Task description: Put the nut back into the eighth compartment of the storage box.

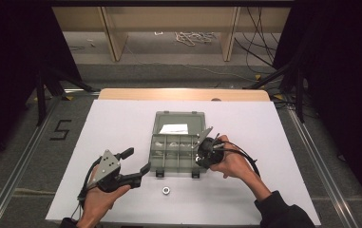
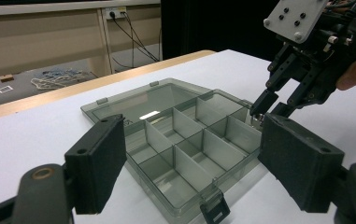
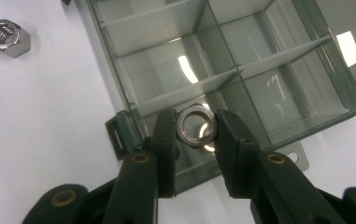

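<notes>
A clear grey compartment box (image 1: 156,145) lies open in the middle of the white table sheet, its lid laid back. My right gripper (image 1: 198,156) hangs over the box's front right corner, shut on a thin hex nut (image 3: 195,126) held flat between its fingertips above a corner compartment of the box (image 3: 185,88). A thicker hex nut (image 1: 166,190) rests on the sheet in front of the box, also seen as the thicker nut (image 3: 7,37). My left gripper (image 1: 137,160) hovers left of the box, jaws wide open and empty, facing the box (image 2: 185,123) and the right gripper (image 2: 267,105).
The lid (image 1: 174,128) shows a white patch. Two latches stick out from the box's front edge (image 1: 159,174). The compartments look bare. White sheet stretches left, right and in front of the box; the wooden table edge (image 1: 183,94) lies beyond.
</notes>
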Tool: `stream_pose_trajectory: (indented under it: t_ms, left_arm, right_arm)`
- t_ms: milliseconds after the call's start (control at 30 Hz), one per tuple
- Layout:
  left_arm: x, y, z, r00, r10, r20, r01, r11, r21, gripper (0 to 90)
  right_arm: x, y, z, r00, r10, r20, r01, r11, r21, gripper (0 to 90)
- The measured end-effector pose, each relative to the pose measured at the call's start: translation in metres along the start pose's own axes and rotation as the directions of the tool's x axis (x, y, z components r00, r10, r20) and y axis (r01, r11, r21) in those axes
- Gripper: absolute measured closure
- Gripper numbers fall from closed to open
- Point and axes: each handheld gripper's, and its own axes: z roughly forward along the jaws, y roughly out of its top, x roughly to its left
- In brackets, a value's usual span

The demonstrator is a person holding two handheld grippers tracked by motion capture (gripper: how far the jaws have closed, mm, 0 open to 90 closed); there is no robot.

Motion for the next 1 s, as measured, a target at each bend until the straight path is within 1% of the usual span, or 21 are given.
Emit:
stream_pose_trajectory:
  t_ms: [100, 133, 167, 233, 300, 367, 467, 500, 533, 600, 633, 667, 700, 767, 800, 900, 1000]
  left_arm:
    - [0.0, -0.001, 0.001, 1.0, -0.003, 0.003, 0.003, 1.0, -0.003, 22.3]
    - [0.0, 0.0, 0.001, 1.0, 0.0, -0.001, 0.0, 1.0, 0.004, 22.3]
    - [0.0, 0.0, 0.001, 1.0, 0.002, -0.001, -0.002, 1.0, 0.002, 22.3]
    - [0.0, 0.0, 0.001, 1.0, 0.003, 0.0, -0.003, 1.0, 0.003, 22.3]
    - [0.0, 0.0, 0.001, 1.0, 0.003, 0.0, -0.003, 1.0, 0.003, 22.3]
    - [0.001, 0.0, 0.001, 1.0, 0.001, -0.001, -0.001, 1.0, 0.0, 22.3]
    - [0.0, 0.0, 0.001, 1.0, 0.003, 0.001, -0.003, 1.0, 0.003, 22.3]
    - [0.0, -0.001, 0.001, 0.9999, -0.01, 0.006, 0.01, 0.9999, -0.006, 22.3]
    - [0.0, -0.001, 0.001, 1.0, -0.008, 0.005, 0.008, 0.9999, -0.007, 22.3]
    - [0.0, 0.0, 0.0, 1.0, 0.003, 0.0, -0.003, 1.0, 0.003, 22.3]
    - [0.0, 0.0, 0.001, 1.0, -0.004, 0.003, 0.004, 1.0, -0.004, 22.3]
    - [0.0, 0.0, 0.0, 1.0, 0.0, -0.001, 0.0, 1.0, 0.0, 22.3]
    - [0.0, 0.0, 0.0, 1.0, -0.001, -0.001, 0.001, 1.0, -0.002, 22.3]
    - [0.0, 0.0, 0.001, 1.0, -0.003, 0.003, 0.003, 1.0, -0.004, 22.3]
    - [0.0, -0.001, 0.001, 1.0, -0.008, 0.003, 0.008, 1.0, -0.005, 22.3]
    - [0.001, 0.0, 0.0, 1.0, -0.002, -0.003, 0.002, 1.0, -0.001, 22.3]
    - [0.001, 0.0, 0.0, 1.0, -0.005, -0.007, 0.005, 1.0, -0.003, 22.3]
  right_arm:
    - [0.0, 0.0, 0.001, 0.9999, 0.011, 0.005, -0.011, 0.9999, 0.007, 69.9]
    - [-0.001, 0.0, 0.001, 0.9999, 0.012, 0.009, -0.012, 0.9999, 0.0, 67.7]
    - [-0.002, 0.0, 0.001, 0.9996, 0.024, 0.018, -0.023, 0.9997, -0.01, 63.6]
    - [-0.001, 0.002, -0.002, 0.9991, 0.031, 0.029, -0.03, 0.9993, -0.024, 57.6]
    - [0.001, 0.003, -0.007, 0.9987, 0.032, 0.04, -0.03, 0.9989, -0.036, 50.2]
    - [0.003, 0.006, -0.01, 0.9984, 0.028, 0.049, -0.025, 0.998, -0.058, 45.4]
    - [0.009, 0.012, -0.014, 0.999, 0.014, 0.042, -0.011, 0.997, -0.077, 38.1]
    - [0.012, 0.014, -0.015, 0.9991, 0.012, 0.041, -0.008, 0.9962, -0.086, 35.2]
    - [0.015, 0.015, -0.016, 0.9993, 0.014, 0.033, -0.011, 0.995, -0.099, 33.1]
    - [0.02, 0.019, -0.017, 0.9996, 0.002, 0.029, 0.001, 0.9935, -0.114, 31.3]
    - [0.023, 0.02, -0.017, 0.9996, -0.005, 0.027, 0.009, 0.9925, -0.122, 30.3]
    - [0.025, 0.022, -0.018, 0.9996, -0.013, 0.023, 0.016, 0.9915, -0.129, 30.2]
    - [0.028, 0.023, -0.018, 0.9992, -0.02, 0.033, 0.025, 0.9893, -0.143, 30.2]
    - [0.033, 0.025, -0.019, 0.9992, -0.029, 0.029, 0.033, 0.9883, -0.149, 30.0]
    - [0.035, 0.026, -0.02, 0.9992, -0.034, 0.022, 0.037, 0.9877, -0.152, 30.0]
    - [0.04, 0.029, -0.02, 0.9983, -0.059, 0.0, 0.058, 0.9851, -0.162, 29.5]
    - [0.046, 0.032, -0.02, 0.996, -0.089, -0.01, 0.086, 0.9811, -0.173, 29.4]
